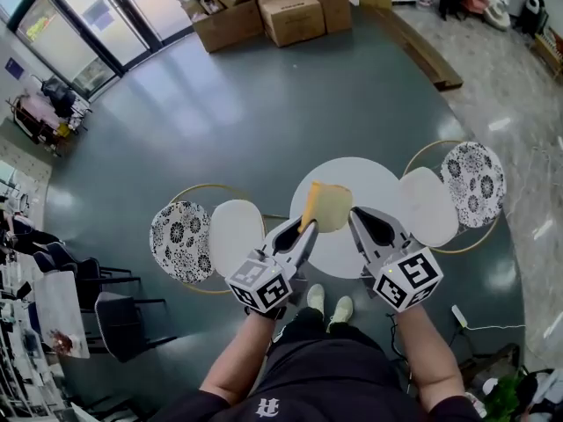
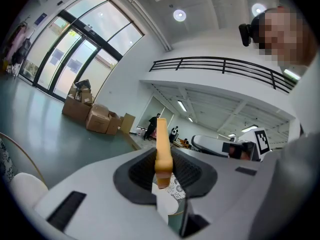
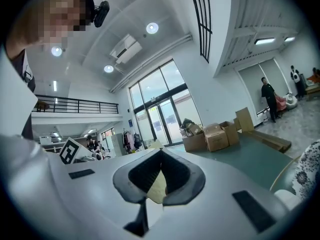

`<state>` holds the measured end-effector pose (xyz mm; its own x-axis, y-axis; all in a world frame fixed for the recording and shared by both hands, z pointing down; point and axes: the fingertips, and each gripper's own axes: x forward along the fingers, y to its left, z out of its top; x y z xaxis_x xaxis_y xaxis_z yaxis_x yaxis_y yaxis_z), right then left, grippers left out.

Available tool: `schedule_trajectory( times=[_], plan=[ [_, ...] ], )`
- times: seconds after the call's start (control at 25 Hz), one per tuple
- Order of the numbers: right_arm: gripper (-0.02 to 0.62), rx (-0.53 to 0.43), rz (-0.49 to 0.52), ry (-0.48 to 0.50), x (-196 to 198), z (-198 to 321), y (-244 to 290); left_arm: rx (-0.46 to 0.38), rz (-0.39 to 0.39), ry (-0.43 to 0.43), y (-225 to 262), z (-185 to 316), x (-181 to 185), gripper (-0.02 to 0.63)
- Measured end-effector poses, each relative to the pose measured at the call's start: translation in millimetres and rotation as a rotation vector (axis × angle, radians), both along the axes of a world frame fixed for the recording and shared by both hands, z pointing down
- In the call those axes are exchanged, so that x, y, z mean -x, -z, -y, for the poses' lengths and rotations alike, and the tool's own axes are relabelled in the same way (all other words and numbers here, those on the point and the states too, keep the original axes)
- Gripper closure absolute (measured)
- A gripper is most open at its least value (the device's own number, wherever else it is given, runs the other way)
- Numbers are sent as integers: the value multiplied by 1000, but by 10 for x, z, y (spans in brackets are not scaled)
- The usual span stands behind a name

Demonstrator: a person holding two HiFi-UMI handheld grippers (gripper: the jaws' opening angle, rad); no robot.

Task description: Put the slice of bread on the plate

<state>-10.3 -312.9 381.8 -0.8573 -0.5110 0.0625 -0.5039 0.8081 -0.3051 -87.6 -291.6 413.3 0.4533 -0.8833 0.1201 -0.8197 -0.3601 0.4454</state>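
Note:
The slice of bread (image 1: pixel 327 207), pale with a golden crust, hangs over the round white table (image 1: pixel 369 178). My left gripper (image 1: pixel 309 223) is shut on its left crust edge. In the left gripper view the bread (image 2: pixel 162 149) stands edge-on, upright between the dark pads. My right gripper (image 1: pixel 355 214) is just right of the bread, its tips close to the slice's right edge. In the right gripper view its jaws (image 3: pixel 160 154) meet at the tips, with a pale sliver showing behind them. I cannot pick out a plate in any view.
Two chairs flank the table: a white seat (image 1: pixel 236 236) with a patterned back (image 1: pixel 180 240) on the left, another seat (image 1: pixel 428 205) with a patterned back (image 1: pixel 475 183) on the right. Cardboard boxes (image 1: pixel 264 7) stand on the grey-green floor far ahead.

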Motion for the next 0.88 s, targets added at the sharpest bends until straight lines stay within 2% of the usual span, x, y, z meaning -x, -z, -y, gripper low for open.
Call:
schedule_trajectory(
  times=[0.28,0.52,0.88],
  plan=[
    [592,21,-14,-43,153,378,-294,56,-25,-43,-459,412,185,517],
    [594,58,-27,-83,257,636,-910,92,-29,-74,-1088,718,314,517],
    [593,105,-43,-98,434,854,-1667,157,-59,-74,-1995,1048,472,517]
  ],
)
